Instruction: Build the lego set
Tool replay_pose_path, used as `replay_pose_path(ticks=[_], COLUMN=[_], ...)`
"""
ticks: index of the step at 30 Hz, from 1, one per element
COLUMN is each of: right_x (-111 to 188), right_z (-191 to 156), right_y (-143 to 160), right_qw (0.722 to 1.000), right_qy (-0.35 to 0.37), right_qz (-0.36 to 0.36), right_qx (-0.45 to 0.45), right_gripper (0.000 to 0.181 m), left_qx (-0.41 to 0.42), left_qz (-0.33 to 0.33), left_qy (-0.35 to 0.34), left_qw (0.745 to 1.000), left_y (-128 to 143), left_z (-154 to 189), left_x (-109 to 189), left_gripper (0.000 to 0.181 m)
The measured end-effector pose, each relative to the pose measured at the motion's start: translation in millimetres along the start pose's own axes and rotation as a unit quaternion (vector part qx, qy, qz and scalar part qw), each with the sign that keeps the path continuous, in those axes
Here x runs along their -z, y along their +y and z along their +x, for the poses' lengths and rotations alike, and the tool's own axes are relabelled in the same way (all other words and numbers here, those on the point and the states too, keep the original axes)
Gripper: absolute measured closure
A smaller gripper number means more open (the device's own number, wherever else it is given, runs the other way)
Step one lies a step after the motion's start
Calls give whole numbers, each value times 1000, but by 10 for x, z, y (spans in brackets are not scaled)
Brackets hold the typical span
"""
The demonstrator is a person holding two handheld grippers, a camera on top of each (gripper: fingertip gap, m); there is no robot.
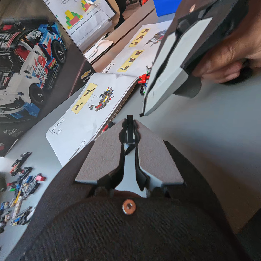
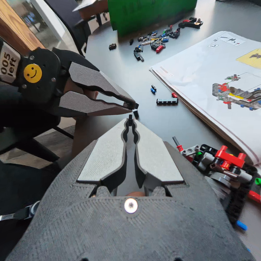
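Left tool (image 1: pixel 130 121) around black piece (image 1: pixel 130 127)

Grey table (image 2: pixel 141 73); green box (image 2: pixel 148 12); yellow smiley sticker (image 2: pixel 32 73); black beam (image 2: pixel 167 101).

The right gripper (image 2: pixel 130 120) is closed on a small black pin (image 2: pixel 130 119) at its fingertips. The left gripper (image 2: pixel 133 108) enters from the left, its tips clamping a small black piece (image 2: pixel 136 105), just beside the pin. On the grey worktop (image 2: pixel 127 73) lie a black beam (image 2: pixel 167 101), a loose parts pile (image 2: pixel 156 41) and an open instruction booklet (image 2: pixel 204 79). A partly built assembly (image 2: pixel 220 162) sits at lower right.
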State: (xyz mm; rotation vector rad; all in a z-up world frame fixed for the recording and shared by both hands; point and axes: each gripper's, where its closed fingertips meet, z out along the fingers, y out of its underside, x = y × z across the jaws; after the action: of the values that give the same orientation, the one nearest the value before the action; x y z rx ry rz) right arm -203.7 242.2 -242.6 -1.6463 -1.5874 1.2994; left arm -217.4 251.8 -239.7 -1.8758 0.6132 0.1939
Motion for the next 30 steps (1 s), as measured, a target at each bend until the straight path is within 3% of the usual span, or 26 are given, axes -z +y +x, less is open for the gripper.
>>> replay_pose_path(ticks=[13, 23, 30], right_x=[-10, -6, -12], right_z=[23, 6, -1], right_y=[-153, -168, -136], right_qw=[992, 989, 989], right_qy=[-43, -67, -72], right_qz=[65, 68, 57], right_qx=[-97, -116, -116], right_gripper=[181, 181, 181], left_qx=[147, 155, 94], left_qz=[24, 26, 16], left_qy=[35, 50, 32], left_qw=[988, 986, 995], left_y=[-76, -90, -76], left_z=[-84, -45, -4], left_x=[14, 14, 4], left_gripper=[177, 177, 177])
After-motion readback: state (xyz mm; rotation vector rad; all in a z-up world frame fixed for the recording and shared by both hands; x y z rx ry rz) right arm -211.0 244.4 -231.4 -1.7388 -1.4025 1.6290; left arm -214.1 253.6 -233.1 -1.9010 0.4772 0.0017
